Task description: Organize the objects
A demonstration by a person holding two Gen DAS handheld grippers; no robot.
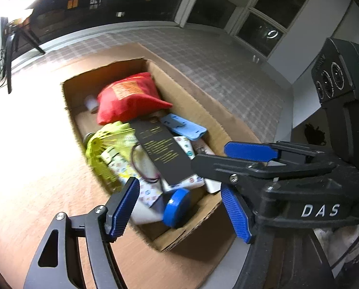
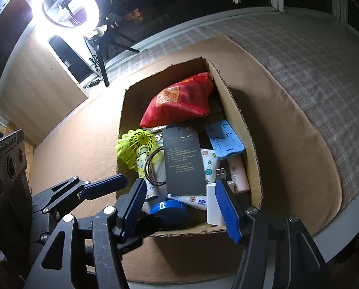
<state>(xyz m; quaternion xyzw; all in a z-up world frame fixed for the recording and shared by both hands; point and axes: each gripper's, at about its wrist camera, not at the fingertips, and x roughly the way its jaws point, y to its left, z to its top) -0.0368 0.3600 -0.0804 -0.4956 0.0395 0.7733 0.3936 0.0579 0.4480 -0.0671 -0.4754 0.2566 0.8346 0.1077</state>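
Observation:
An open cardboard box (image 1: 204, 118) (image 2: 239, 120) stands on a brown mat. It holds a red pouch (image 1: 129, 96) (image 2: 182, 98), a yellow-green shuttlecock (image 1: 107, 144) (image 2: 136, 147), a black card box (image 1: 165, 149) (image 2: 183, 161), a light blue holder (image 1: 183, 125) (image 2: 225, 139), a blue tape roll (image 1: 176, 208) (image 2: 169, 210) and patterned packets. My left gripper (image 1: 182, 207) is open and empty above the box's near end. My right gripper (image 2: 182, 207) is open and empty above the tape roll. The right gripper also shows in the left wrist view (image 1: 251, 153).
A brown mat (image 1: 35, 180) (image 2: 287, 144) lies on a checked grey carpet (image 1: 215, 60) (image 2: 323, 72). A ring light (image 2: 65, 6) on a tripod and a wooden cabinet (image 2: 42, 77) stand at the back left. Dark windows line the back.

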